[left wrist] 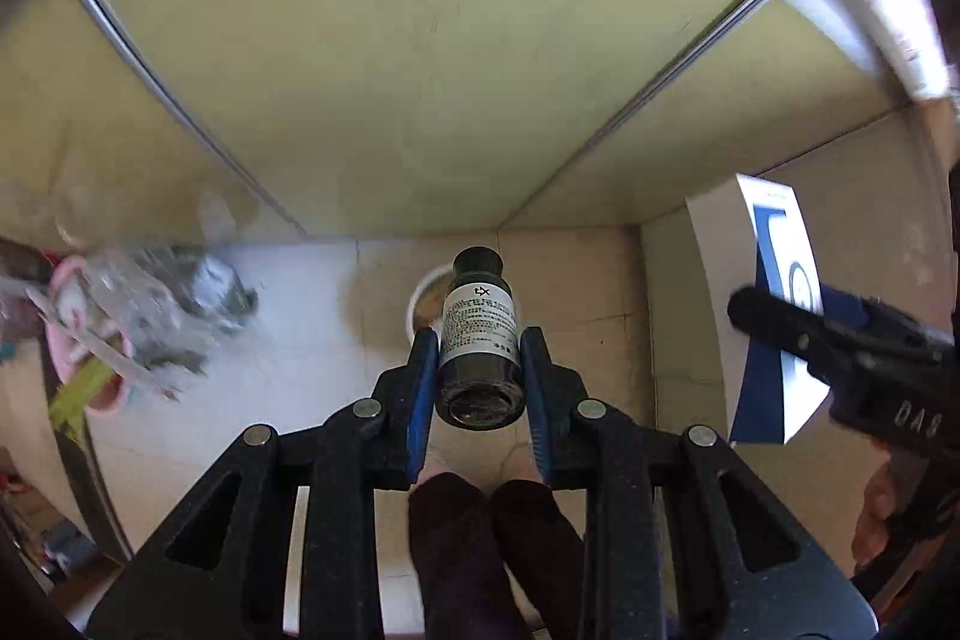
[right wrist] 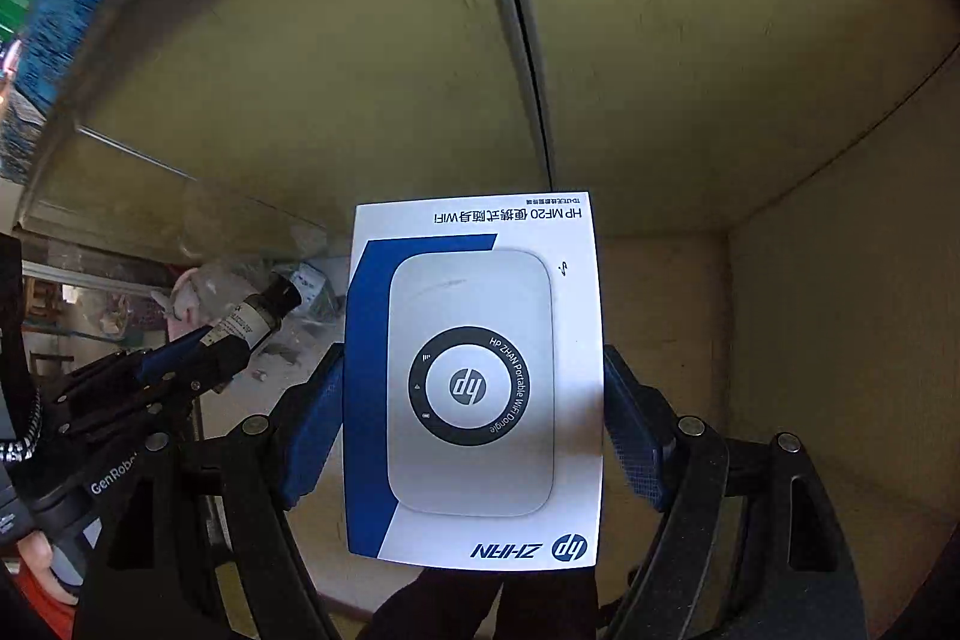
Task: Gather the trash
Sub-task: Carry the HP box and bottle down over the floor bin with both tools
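My left gripper (left wrist: 480,370) clamps a small dark bottle (left wrist: 478,334), its long axis pointing to twelve o'clock. My right gripper (right wrist: 474,424) grips the white box (right wrist: 474,382). The trash pile (left wrist: 150,304) lies at ten o'clock, nearer my left.

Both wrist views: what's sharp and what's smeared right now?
Left wrist view: the dark bottle in the left gripper is crisp, the clear trash bag and the rim are motion-smeared. Right wrist view: the HP box is sharp and readable, the upper-left edge streaks, and fisheye bends the cabinet lines.
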